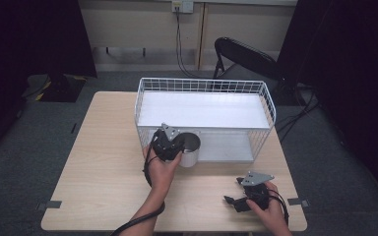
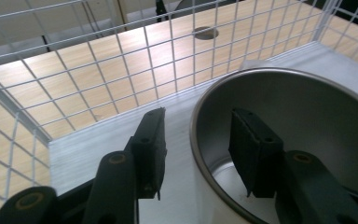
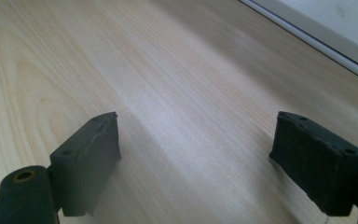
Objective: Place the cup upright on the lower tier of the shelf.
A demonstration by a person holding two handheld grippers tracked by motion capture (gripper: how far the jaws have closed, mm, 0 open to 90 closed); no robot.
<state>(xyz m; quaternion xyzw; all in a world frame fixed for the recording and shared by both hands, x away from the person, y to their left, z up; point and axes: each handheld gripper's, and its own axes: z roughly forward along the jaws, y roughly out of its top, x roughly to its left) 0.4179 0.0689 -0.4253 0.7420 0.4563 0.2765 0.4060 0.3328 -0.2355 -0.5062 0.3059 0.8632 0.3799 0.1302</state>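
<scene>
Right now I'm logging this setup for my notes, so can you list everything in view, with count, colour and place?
table: one, light wood, centre of the high view.
wire basket: one, white, on the far half of the table, with a white floor.
cup: one, metal inside with white outside, at the basket's near side.
folding chair: one, black, behind the table.
wall socket with cable: one, on the far wall.
tape marks: two, grey, at the table's near corners.
left hand-held gripper: black, one jaw inside the cup, one outside its rim, not yet closed.
right hand-held gripper: black, open, low over the table's near right part.
</scene>
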